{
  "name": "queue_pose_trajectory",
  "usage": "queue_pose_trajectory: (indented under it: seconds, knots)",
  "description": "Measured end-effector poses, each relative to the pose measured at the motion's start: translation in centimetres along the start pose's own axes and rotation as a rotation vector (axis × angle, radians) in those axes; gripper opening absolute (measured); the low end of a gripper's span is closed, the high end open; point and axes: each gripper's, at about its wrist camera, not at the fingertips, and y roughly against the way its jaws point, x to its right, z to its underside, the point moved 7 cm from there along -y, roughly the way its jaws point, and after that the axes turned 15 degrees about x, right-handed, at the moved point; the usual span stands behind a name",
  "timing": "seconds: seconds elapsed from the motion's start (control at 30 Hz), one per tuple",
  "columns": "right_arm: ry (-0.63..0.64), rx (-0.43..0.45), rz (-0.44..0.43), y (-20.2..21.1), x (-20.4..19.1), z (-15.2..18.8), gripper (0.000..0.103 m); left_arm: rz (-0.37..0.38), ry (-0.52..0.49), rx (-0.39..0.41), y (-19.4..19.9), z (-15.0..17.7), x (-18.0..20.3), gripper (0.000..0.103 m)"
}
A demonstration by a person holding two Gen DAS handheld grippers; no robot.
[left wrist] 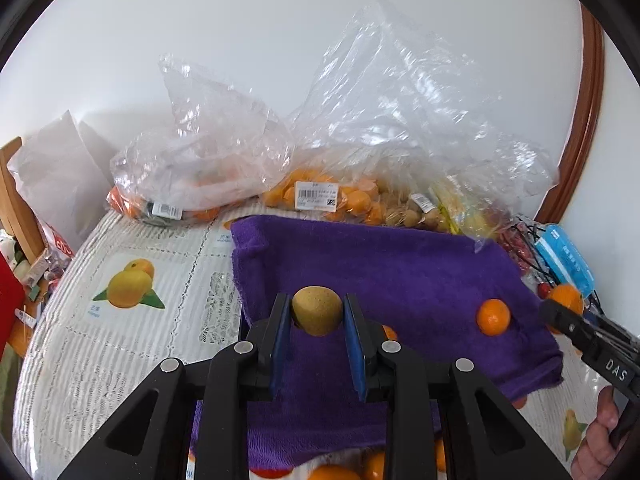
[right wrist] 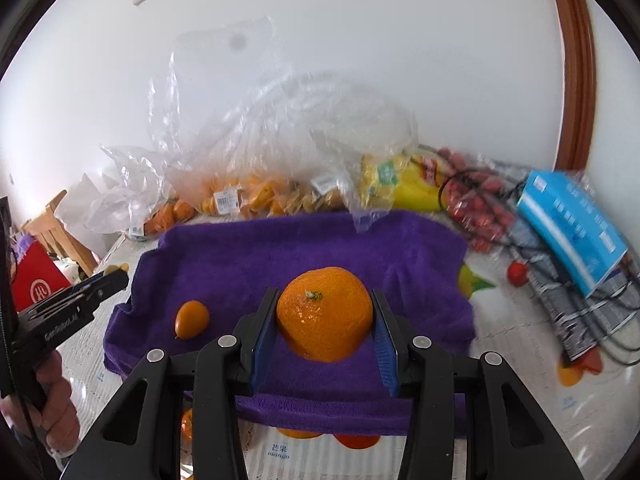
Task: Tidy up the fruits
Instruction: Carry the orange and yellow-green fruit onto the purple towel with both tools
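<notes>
Left gripper [left wrist: 317, 312]: blue-padded jaws closed on a small round yellowish-brown fruit [left wrist: 317, 310], pads pressing both its sides. The fruit is held above the near part of a purple terry towel [left wrist: 400, 272].

Right gripper [right wrist: 325, 316]: blue pads clamped on a large round orange tangerine [right wrist: 324, 314], green stem scar facing up. It too is over the purple towel, near the front edge.

Loose on the towel: one small oval orange kumquat [right wrist: 192, 319], to the left of the tangerine in the right wrist view, apart from both grippers. The same fruit shows in the left wrist view between the two grippers.

A hand [right wrist: 56, 404] grips the left tool's handle at the lower left of the right wrist view.

The towel lies on a white lace-patterned tablecloth [left wrist: 120, 360] with printed fruit pictures, among them a mango print [left wrist: 130, 288].

Behind the towel, along the white wall: crumpled clear plastic bags [left wrist: 224, 148] holding orange citrus, small kumquat-like fruits with a barcode label, and pale brown round fruits. To the right, a yellow packet [right wrist: 400, 184], a pile of small red fruits [right wrist: 476, 204], and a blue box [right wrist: 568, 228] lying tilted on a grey-striped bag. One small red fruit [right wrist: 518, 273] sits alone on the cloth.
</notes>
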Motion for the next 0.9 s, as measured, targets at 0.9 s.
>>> queue_pose_trajectory:
  seconds: [0.9]
  knots:
    - [-0.001, -0.126, 0.031, -2.6, 1.5, 3.8, 0.044, 0.029, 0.034, -0.103, -2.4, 3.6, -0.1, 0.025]
